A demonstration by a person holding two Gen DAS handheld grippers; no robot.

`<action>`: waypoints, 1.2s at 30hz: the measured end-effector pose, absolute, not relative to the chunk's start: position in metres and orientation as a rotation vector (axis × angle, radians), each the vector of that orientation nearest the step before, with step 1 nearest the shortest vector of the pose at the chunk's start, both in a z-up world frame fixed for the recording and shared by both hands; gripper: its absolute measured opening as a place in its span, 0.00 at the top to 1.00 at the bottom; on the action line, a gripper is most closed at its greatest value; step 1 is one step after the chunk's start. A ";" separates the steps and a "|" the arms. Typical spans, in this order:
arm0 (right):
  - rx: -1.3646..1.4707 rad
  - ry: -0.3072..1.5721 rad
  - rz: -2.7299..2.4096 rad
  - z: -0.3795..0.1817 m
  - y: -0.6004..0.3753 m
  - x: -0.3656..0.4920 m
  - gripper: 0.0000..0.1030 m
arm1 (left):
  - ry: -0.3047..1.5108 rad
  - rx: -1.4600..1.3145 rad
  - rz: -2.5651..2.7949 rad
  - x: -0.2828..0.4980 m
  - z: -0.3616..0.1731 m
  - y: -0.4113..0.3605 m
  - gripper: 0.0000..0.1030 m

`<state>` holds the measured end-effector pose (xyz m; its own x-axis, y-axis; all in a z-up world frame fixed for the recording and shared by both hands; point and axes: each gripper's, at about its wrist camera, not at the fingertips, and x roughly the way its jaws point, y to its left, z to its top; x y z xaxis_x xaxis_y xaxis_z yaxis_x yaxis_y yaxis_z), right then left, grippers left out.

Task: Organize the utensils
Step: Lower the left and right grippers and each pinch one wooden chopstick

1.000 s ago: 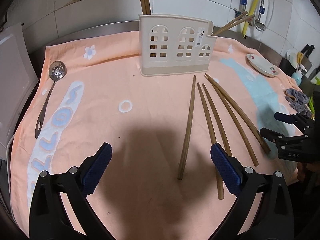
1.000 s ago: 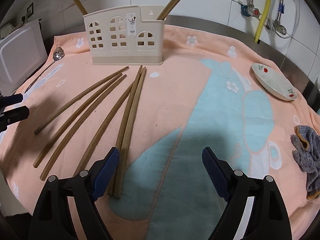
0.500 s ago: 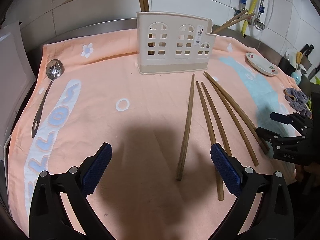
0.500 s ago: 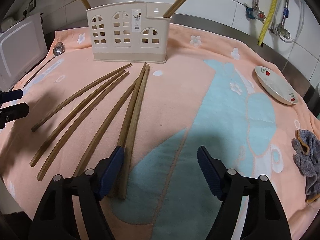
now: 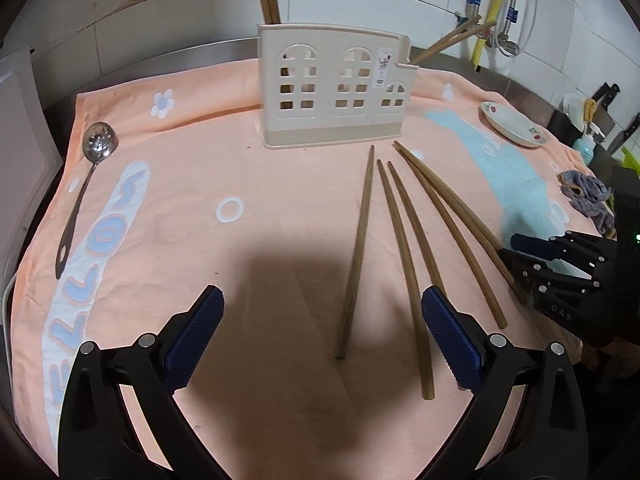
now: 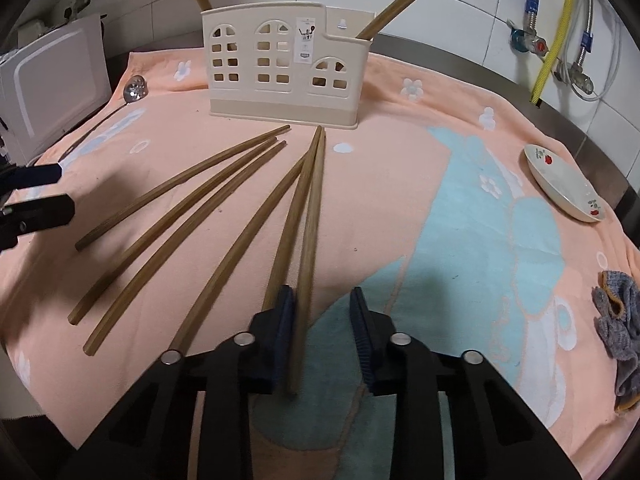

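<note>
Six chopsticks (image 6: 224,216) lie loose on the surface, long axis toward holder (image 6: 284,68). Right tongs (image 6: 322,336), half apart, straddle the rightmost one; left tongs (image 5: 320,332) wide apart, farther.

The right gripper (image 6: 322,334) hangs low over the peach and blue towel (image 6: 472,240), its blue-padded jaws partly apart around the near end of the rightmost long wooden chopstick (image 6: 310,232), which lies just beside the left pad. Five more wooden chopsticks (image 6: 188,220) fan leftward before the cream plastic utensil holder (image 6: 280,76)
</note>
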<state>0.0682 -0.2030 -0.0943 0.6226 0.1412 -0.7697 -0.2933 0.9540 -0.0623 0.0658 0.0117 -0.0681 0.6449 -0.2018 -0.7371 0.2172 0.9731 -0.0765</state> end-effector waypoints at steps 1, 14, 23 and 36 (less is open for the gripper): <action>-0.184 0.865 0.253 -0.094 -0.204 0.068 0.82 | 0.837 0.022 -0.243 0.065 -0.069 0.011 0.05; -0.122 0.863 0.257 -0.093 -0.214 0.066 0.93 | 0.857 0.001 -0.301 0.072 -0.080 0.001 0.35; -0.106 0.852 0.258 -0.090 -0.217 0.065 0.93 | 0.899 0.013 -0.353 0.075 -0.092 -0.008 0.75; -0.100 0.814 0.272 -0.078 -0.216 0.058 0.93 | 0.921 0.011 -0.325 0.081 -0.101 -0.005 0.86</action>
<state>0.0581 -0.2158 -0.0782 0.6543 0.2008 -0.7291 -0.2773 0.9606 0.0157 0.0807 -0.0045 -0.1013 0.5599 -0.2707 -0.7831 0.2804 0.9513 -0.1283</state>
